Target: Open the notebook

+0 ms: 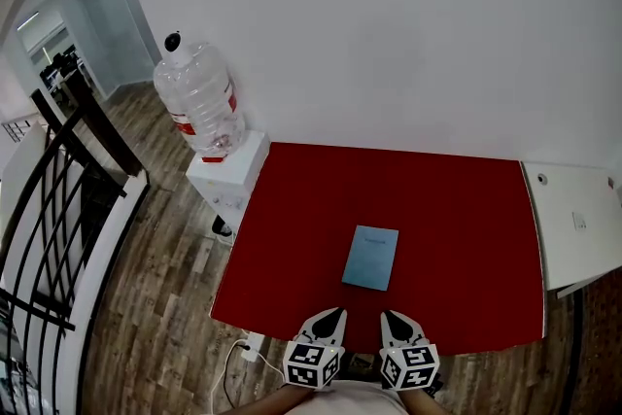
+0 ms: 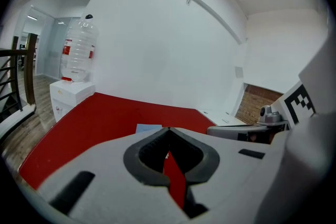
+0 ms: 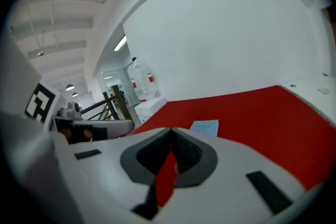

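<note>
**At Near Edge of Red Desk (image 1: 457,209), Two Empty Grippers Face a Closed Notebook (image 1: 370,258)**

On the desk's red top, the pale blue notebook lies flat with its cover down, roughly at the middle and a little toward the person's side. Its far end tips slightly toward 1 o'clock. The left gripper (image 1: 332,314) sits at the notebook's 7 o'clock and the right gripper (image 1: 391,316) at its 5 o'clock. Both are at the desk's 6 o'clock edge, side by side and apart from the notebook, with their marker cubes toward the person.

Each gripper view shows the jaws pressed together at the tips with nothing between them, and red desk shows through the gap behind the tips. The notebook appears on the desk beyond the tips.

At the desk's 10 o'clock corner, a clear water bottle (image 1: 199,97) stands inverted on a white dispenser (image 1: 228,178). A black railing (image 1: 58,199) runs at 9 o'clock over the wood floor (image 1: 160,306), and a white side surface (image 1: 573,228) adjoins the desk at 3 o'clock.
</note>
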The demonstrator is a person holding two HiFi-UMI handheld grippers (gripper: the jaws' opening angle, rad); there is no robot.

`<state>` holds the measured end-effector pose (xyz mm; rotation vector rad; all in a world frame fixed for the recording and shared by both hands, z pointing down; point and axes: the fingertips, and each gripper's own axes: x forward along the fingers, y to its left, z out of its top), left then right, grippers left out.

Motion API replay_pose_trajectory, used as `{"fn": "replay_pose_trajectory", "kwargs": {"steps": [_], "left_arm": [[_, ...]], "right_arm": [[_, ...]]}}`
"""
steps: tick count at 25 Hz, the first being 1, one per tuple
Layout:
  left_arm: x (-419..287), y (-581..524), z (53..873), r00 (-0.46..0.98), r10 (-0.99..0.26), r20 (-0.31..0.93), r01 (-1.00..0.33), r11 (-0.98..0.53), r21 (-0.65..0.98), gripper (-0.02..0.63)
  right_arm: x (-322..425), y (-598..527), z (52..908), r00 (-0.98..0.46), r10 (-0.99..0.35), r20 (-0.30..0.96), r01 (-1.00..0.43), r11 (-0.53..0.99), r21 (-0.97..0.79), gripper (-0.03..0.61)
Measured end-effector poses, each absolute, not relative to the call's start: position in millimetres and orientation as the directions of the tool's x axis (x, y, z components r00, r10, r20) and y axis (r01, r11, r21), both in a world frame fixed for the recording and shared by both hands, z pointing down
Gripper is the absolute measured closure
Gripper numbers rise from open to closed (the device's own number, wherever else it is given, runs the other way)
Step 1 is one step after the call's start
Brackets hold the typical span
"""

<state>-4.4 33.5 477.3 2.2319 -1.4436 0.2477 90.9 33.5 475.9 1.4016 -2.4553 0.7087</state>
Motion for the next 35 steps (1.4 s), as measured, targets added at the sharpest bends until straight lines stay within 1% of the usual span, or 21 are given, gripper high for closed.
{"fn": "replay_pose_trajectory", "kwargs": {"steps": [20,35], "left_arm": [[-19.8,-18.5,478.6,0.479,-0.781,0.4,-0.876,-0.396,0.276,0.609],[-20.1,-50.5,514.1,0.52,-0.728,0.447,-0.854,-0.447,0.267,0.609]], "right_arm": [[86.9,-4.6,488.1,-0.45,-0.766,0.459,-0.888,0.329,-0.322,0.572],[99.0,-40.6,542.8,-0.358,-0.761,0.542,-0.927,0.219,-0.304,0.572]]}}
